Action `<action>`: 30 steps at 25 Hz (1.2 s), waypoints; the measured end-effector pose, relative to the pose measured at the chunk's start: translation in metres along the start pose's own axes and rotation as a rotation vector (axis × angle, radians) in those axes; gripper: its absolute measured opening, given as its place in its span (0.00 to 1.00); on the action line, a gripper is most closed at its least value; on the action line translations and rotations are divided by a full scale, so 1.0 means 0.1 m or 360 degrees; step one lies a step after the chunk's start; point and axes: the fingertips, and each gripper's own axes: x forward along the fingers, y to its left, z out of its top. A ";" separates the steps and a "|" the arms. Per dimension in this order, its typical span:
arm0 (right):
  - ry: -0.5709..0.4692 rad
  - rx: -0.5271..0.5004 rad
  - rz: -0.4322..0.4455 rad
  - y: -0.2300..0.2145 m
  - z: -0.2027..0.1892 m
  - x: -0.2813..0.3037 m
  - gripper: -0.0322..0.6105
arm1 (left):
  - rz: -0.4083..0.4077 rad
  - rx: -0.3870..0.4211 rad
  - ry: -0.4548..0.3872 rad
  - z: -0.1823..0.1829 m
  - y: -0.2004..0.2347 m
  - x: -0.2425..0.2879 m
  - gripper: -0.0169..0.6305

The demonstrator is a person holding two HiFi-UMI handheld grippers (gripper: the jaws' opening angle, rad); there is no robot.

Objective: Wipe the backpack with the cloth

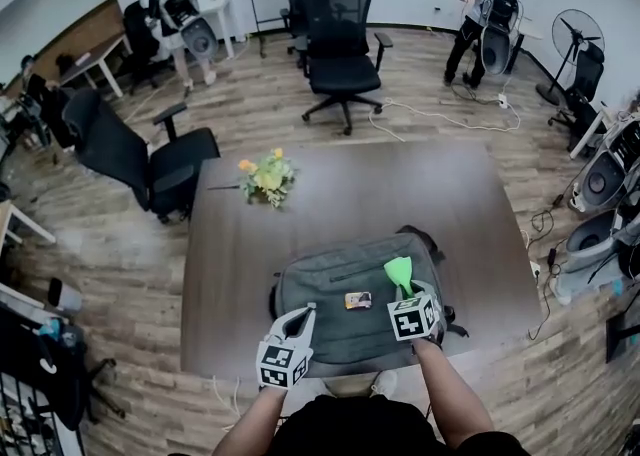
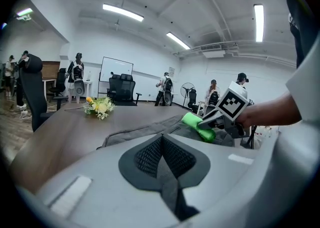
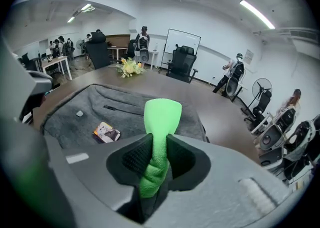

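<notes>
A grey backpack [image 1: 345, 294] lies flat on the dark table [image 1: 350, 194] near its front edge, with a small picture tag [image 1: 358, 300] on its face. My right gripper [image 1: 404, 288] is shut on a bright green cloth [image 1: 398, 270], which sticks up and forward from the jaws [image 3: 161, 117] above the backpack's [image 3: 100, 112] right part. My left gripper [image 1: 303, 318] hovers over the backpack's near left corner, its jaws closed together with nothing between them [image 2: 162, 154]. In the left gripper view the cloth [image 2: 197, 126] and the right gripper show off to the right.
A bunch of yellow flowers [image 1: 265, 176] lies on the table's far left. Black office chairs [image 1: 338, 44] stand behind and left [image 1: 135, 156] of the table. People [image 1: 485, 14] stand at the back of the room. Fans [image 1: 577, 34] and cables sit at the right.
</notes>
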 end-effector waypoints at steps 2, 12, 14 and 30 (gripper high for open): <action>0.0003 0.0011 -0.0036 -0.12 -0.03 -0.03 0.19 | -0.0015 0.0006 -0.0002 0.01 -0.04 0.03 0.05; 0.0001 0.0095 -0.0139 -0.54 -0.17 -0.16 0.19 | -0.0058 0.0028 0.0008 0.00 -0.22 0.09 0.05; -0.0011 0.0103 -0.0136 -0.56 -0.17 -0.18 0.19 | -0.0055 0.0031 0.0010 -0.01 -0.24 0.08 0.05; -0.0281 0.0042 0.0175 0.42 0.27 -0.33 0.19 | 0.0090 -0.0016 -0.0001 -0.14 -0.06 -0.22 0.05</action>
